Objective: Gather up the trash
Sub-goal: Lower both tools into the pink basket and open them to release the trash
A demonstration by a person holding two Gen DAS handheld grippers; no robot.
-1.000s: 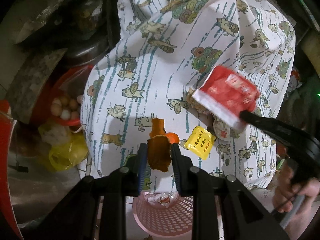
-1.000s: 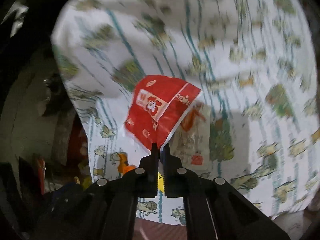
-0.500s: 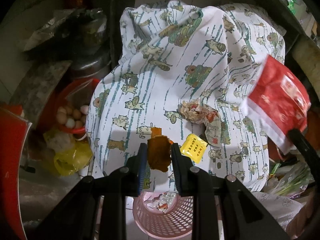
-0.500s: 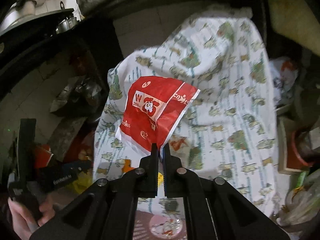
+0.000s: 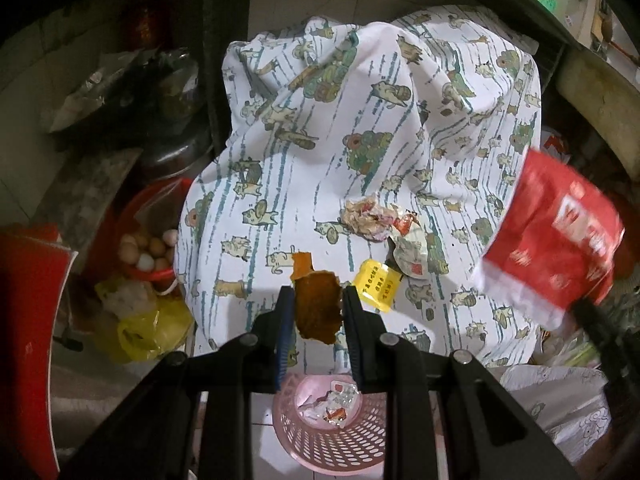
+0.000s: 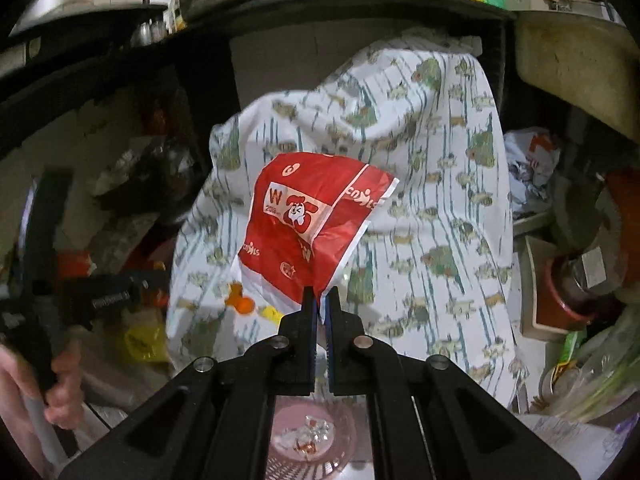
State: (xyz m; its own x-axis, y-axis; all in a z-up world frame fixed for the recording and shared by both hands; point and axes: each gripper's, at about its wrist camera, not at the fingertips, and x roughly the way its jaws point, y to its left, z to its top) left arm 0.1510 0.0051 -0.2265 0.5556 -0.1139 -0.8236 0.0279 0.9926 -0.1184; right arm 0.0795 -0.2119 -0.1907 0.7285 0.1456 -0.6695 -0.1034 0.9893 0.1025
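Since a second ago, both grippers have lifted back from the cat-print cloth (image 5: 360,128), and the pink basket (image 5: 332,440) now shows more fully below them. Right gripper (image 6: 319,304), jaws nearly closed, pinches one bottom corner of the red wrapper (image 6: 312,220), which hangs above the basket. Left gripper (image 5: 318,304), jaws narrowed, holds an orange-brown scrap (image 5: 318,312), also above the basket. Still lying on the cloth beyond the basket are a yellow packet (image 5: 378,286), a crumpled wrapper (image 5: 372,220) and a small orange piece (image 5: 302,264).

Likely risks: the red wrapper is light and held by only a thin edge, so it could slip, or drift past the basket rim when released. The scrap looks brittle and could crumble in the jaws.
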